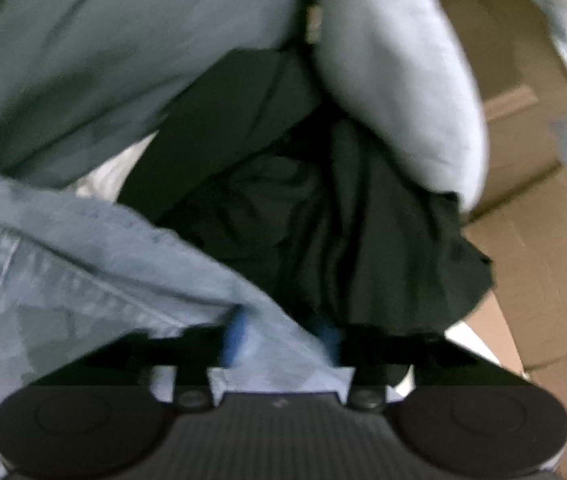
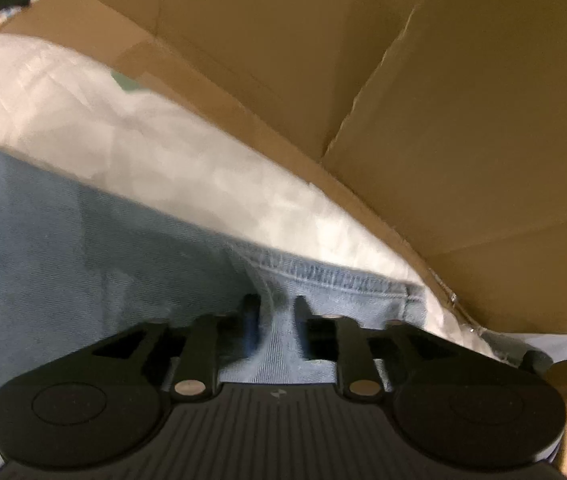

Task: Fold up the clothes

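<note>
while jeans [image 2: 63, 260] fill both views, only left shows dark cloth [image 1: 303, 220].

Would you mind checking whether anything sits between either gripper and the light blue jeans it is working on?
Nothing visible does. The left gripper has the jeans directly between its open fingers, and the right gripper straddles the denim by the stitched hem. The dark garment and white bedding lie beyond the jeans.

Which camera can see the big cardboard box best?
The right wrist camera. There the cardboard box fills most of the picture's top, with its flaps and creases clear, behind the white cloth. The left wrist camera only shows a blurry strip of box at the right edge, past the clothes.
</note>
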Motion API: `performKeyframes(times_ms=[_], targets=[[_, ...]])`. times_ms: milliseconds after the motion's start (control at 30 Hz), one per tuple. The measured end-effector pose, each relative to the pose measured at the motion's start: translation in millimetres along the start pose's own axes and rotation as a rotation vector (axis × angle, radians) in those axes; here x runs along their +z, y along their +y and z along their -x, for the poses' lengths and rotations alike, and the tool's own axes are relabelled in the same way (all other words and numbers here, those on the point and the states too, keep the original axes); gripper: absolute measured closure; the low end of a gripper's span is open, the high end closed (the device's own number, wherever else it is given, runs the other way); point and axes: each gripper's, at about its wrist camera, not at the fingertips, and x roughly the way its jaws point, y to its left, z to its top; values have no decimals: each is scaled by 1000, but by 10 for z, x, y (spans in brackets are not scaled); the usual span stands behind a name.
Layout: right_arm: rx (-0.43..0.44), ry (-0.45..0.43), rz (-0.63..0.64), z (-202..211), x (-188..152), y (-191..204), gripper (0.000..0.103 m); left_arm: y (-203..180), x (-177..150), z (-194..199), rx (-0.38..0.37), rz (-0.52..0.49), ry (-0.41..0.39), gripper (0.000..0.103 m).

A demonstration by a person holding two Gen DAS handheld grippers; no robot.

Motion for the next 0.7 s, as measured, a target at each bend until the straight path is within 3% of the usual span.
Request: performKeyframes(times_ms=[67, 233, 400, 533, 600, 667, 700], targets=[[6, -32, -20, 185, 7, -70, 47, -77, -17, 105, -15, -47, -14, 43], [37, -80, -135, 739, -56, -320, 45, -225, -123, 328, -82, -136, -12, 35], [10, -81, -186, 1406, -230, -483, 45, -375, -384, 519, -163, -213, 4, 30], [7, -66, -94, 1875, -333, -458, 44, -441, -531, 695, -177, -271, 30, 30], [6, -101, -44, 2052, -344, -435, 38, -460, -606, 785, -177, -300, 36, 29], [12, -160, -53, 2124, -439, -465, 28, -442, -741, 898, -162, -332, 11, 28], [23, -181, -73, 2097, -487, -482, 28, -446, -816, 930, -154, -349, 2, 27]])
